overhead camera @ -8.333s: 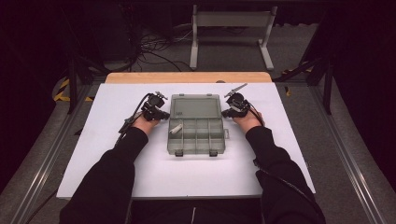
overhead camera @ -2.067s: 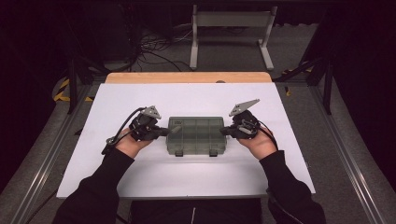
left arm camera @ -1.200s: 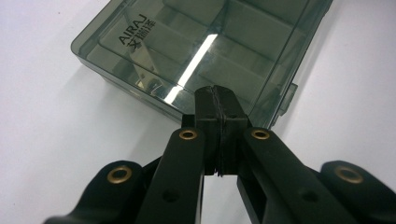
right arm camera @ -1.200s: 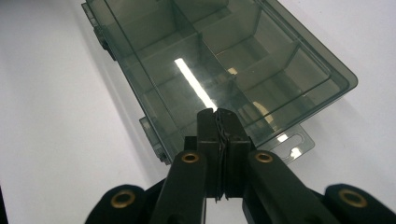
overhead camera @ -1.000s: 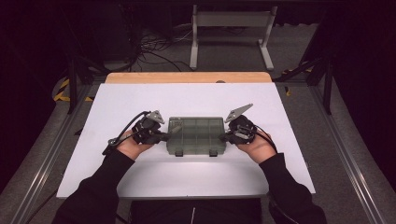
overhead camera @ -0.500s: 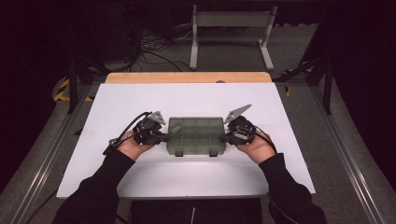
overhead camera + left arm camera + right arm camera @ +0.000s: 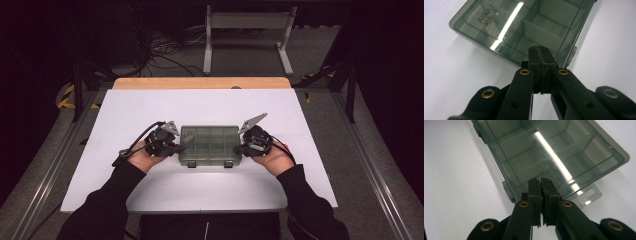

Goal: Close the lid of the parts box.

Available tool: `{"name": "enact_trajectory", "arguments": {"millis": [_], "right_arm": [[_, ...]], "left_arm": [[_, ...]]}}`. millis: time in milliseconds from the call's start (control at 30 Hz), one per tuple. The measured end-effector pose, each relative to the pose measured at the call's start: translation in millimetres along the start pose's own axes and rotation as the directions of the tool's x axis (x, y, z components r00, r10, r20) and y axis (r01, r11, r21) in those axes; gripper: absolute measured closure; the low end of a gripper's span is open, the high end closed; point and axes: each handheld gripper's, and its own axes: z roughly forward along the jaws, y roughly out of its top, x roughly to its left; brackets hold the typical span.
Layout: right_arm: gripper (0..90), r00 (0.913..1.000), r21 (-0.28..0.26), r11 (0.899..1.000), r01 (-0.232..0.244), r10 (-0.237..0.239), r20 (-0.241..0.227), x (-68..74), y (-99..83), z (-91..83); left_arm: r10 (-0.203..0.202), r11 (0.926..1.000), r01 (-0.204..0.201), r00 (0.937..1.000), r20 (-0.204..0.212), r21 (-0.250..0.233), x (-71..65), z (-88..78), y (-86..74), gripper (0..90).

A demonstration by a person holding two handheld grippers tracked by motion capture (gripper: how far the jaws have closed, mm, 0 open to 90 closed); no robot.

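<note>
Smoky clear compartment box [image 7: 210, 145] lies flat w/ lid shut on the white table sheet [image 7: 210, 105], a bit below the sheet's centre in the high view, long side running 9 to 3 o'clock. 2 small latches [image 7: 191, 163] sit on its 6 o'clock edge, toward the person.

Left gripper [image 7: 176, 148] is at the box's 9 o'clock end, held in the left hand [image 7: 145, 157], tips right at the short wall. In the left gripper view its jaws are closed pad to pad w/ nothing between them, and the tip [image 7: 540, 53] rests against the near edge of the box [image 7: 524, 25]; whether it presses or just touches, can't tell. Raised lettering shows on the lid at about 10 o'clock in that view, dividers visible through the plastic.

Right gripper [image 7: 239, 148] mirrors it at the box's 3 o'clock end, in the right hand [image 7: 272, 160], grey 3-cornered plate on top slanting up toward 1 o'clock. In the right gripper view its jaws are also shut, only a hairline seam between the pads, nothing gripped; the tip [image 7: 541, 182] meets the box [image 7: 549, 150] at its end wall, just beside the clear hang tab [image 7: 587, 195] that sticks out at 4 o'clock.

So the box sits between the 2 closed claws, 1 at each short end. Both dark sleeves come in from 6 o'clock.
</note>
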Motion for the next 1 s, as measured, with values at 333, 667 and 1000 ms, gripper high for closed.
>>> {"name": "enact_trajectory", "arguments": {"millis": [333,667,1000], "right_arm": [[86.4,0.9999,0.004,1.0,0.008,-0.008,-0.009,0.7,0.8,1.9],[84.6,0.9999,-0.034,0.999,0.015,-0.015,0.003,1.9,2.6,-4.5],[71.1,0.9999,-0.114,0.993,0.015,-0.014,0.009,5.1,4.0,-13.6]], "left_arm": [[0.006,1.0,-0.006,0.9999,-0.009,0.0,-0.2,-0.2,0.0,89.0],[-0.002,0.9996,0.002,0.9999,-0.011,-0.028,-1.5,-3.5,-0.3,87.5],[-0.033,0.9929,0.031,0.9993,-0.016,-0.115,-6.5,-20.2,-5.5,69.5]]}}
